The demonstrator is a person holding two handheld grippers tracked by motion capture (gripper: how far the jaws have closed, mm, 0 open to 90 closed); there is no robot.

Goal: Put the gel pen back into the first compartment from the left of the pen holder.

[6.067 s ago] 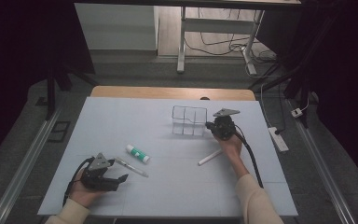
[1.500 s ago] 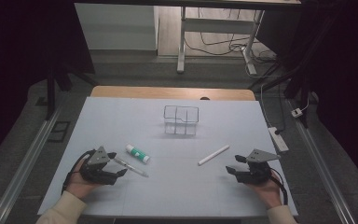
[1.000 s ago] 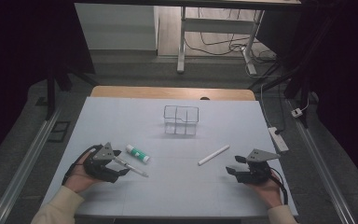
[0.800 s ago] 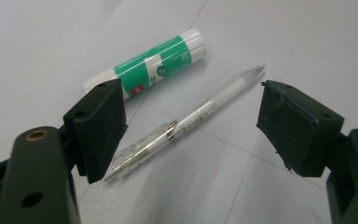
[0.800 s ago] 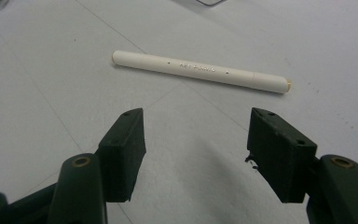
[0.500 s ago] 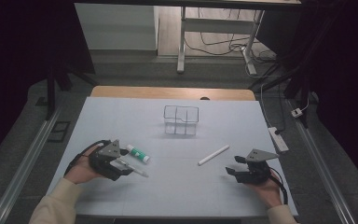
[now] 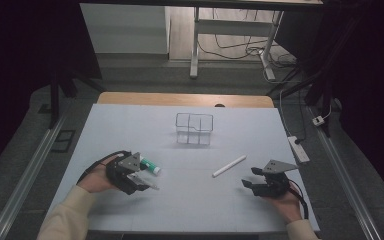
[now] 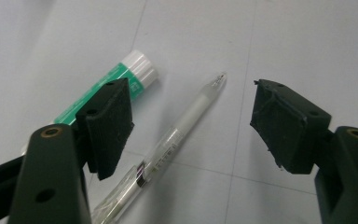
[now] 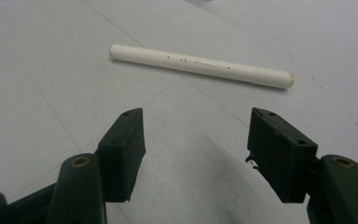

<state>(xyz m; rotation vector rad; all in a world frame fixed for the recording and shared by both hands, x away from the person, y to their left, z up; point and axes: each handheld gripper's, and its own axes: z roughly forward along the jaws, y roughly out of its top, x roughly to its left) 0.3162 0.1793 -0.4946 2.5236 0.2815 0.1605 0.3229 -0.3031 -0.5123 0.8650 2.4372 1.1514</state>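
Note:
A clear pen (image 8: 177,135) lies on the white mat between the jaws of my left gripper (image 8: 191,121), and neither pad touches it. Those jaws stand open and have just been closing a little. A green and white tube (image 8: 121,79) lies just beyond the left jaw. In the high view the left gripper (image 7: 142,181) sits at the front left over the clear pen (image 7: 149,185), beside the tube (image 7: 149,166). My right gripper (image 9: 196,154) rests open and empty at the front right (image 7: 250,185). A white marker (image 9: 200,65) lies ahead of it (image 7: 229,165).
A small clear box with compartments (image 7: 194,128) stands at the middle back of the white mat (image 7: 130,125). A white power strip (image 7: 298,148) lies by the table's right edge. The bare wooden tabletop (image 7: 185,99) shows behind the mat.
My left gripper has slid right until its jaws straddle the clear pen beside the tube. Six seconds ago the right gripper was at the clear box; it has since rested still at the front right.

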